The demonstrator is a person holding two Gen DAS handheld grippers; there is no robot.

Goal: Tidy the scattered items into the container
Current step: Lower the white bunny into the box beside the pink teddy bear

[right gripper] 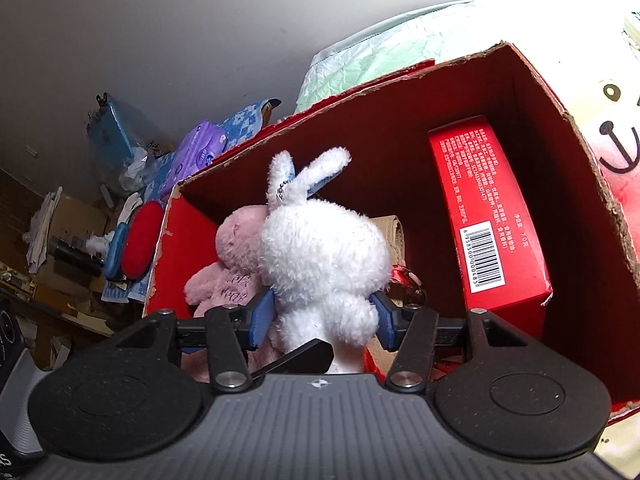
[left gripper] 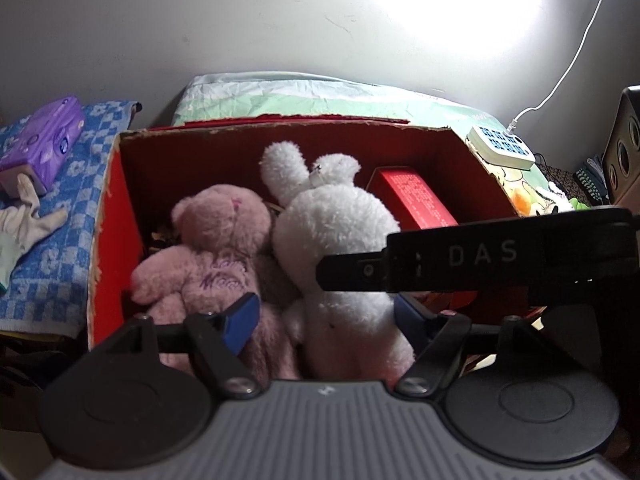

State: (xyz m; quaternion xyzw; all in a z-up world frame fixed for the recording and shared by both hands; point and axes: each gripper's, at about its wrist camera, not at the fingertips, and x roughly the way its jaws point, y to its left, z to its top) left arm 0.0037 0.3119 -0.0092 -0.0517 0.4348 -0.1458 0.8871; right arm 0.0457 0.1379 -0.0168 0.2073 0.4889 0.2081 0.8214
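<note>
Blue-padded right tongs [right gripper: 322, 316] clamp the white plush rabbit [right gripper: 324, 256] at body level, one pad per side, lower centre of right wrist view. Rabbit hangs inside the red cardboard box [right gripper: 592, 208], head touching the pink plush bear [right gripper: 236, 240] to its left. Left tongs [left gripper: 324, 316] spread wide, nothing between pads; left pad sits against the bear's [left gripper: 216, 248] lower body, right pad beside the rabbit [left gripper: 336, 232], bottom centre of left wrist view. Red carton w/ barcode [right gripper: 486, 216] leans against the box's right wall. Outside box, upper left of left view: purple tissue pack [left gripper: 44, 140] on blue checked cloth [left gripper: 72, 208]. White remote [left gripper: 500, 146] at upper right.
</note>
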